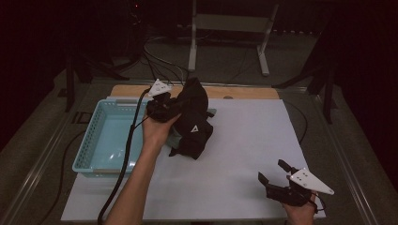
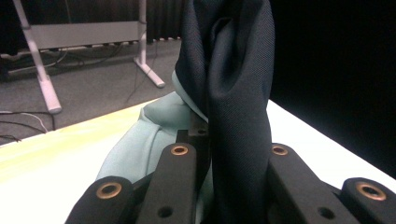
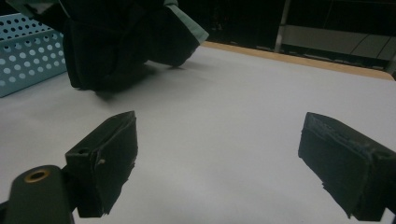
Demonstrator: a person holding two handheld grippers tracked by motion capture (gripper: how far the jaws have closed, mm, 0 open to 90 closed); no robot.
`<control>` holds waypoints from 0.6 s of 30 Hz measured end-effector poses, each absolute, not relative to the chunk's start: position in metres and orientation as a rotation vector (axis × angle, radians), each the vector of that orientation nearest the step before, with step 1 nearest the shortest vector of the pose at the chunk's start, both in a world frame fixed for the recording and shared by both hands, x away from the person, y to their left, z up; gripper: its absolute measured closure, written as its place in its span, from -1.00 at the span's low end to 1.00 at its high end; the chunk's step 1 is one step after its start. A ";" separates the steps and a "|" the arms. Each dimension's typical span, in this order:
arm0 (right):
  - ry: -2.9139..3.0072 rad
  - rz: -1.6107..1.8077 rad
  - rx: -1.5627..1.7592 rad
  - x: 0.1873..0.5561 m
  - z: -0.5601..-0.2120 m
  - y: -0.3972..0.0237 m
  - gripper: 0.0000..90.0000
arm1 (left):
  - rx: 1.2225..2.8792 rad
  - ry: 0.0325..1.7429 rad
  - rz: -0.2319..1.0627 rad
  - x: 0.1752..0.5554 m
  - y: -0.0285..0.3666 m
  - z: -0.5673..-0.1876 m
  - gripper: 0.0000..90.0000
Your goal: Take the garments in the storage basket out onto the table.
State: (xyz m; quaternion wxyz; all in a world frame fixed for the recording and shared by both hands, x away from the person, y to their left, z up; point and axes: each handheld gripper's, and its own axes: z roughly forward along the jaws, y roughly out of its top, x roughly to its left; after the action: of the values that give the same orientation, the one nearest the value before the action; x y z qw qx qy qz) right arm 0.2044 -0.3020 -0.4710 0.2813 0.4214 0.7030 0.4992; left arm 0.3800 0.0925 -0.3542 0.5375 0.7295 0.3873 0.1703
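left tongs (image 1: 165, 107) around dark garment (image 1: 193, 123)

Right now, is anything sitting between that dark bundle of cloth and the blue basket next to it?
Nothing visible: the left gripper holds the dark garment just beside the blue basket, with bare white tabletop between.

My table (image 1: 244, 154) has a white sheet over it, with a strip of bare wood showing along the far edge. On the left sits a light blue perforated basket (image 1: 101, 136), partly hanging off the sheet's side. Just right of it, a dark cloth (image 1: 195, 126) bunches up, bottom touching the sheet.
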 end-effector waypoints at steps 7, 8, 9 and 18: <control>1.883 1.336 1.124 0.204 -0.471 -0.303 -0.74 | 1.752 0.912 0.389 0.382 0.081 -0.359 0.82; 1.882 1.336 1.124 0.204 -0.471 -0.303 -0.74 | 1.752 0.911 0.388 0.382 0.080 -0.360 0.82; 1.881 1.337 1.128 0.204 -0.471 -0.304 -0.74 | 1.753 0.911 0.386 0.382 0.079 -0.361 0.82; 1.881 1.336 1.130 0.204 -0.471 -0.304 -0.74 | 1.757 0.908 0.372 0.382 0.067 -0.367 0.81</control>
State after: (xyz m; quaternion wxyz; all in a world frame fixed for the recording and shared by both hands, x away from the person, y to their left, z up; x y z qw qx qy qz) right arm 0.2039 -0.3044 -0.4710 0.2825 0.4218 0.7024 0.4989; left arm 0.3821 0.0667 -0.3672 0.5351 0.7375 0.3813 0.1560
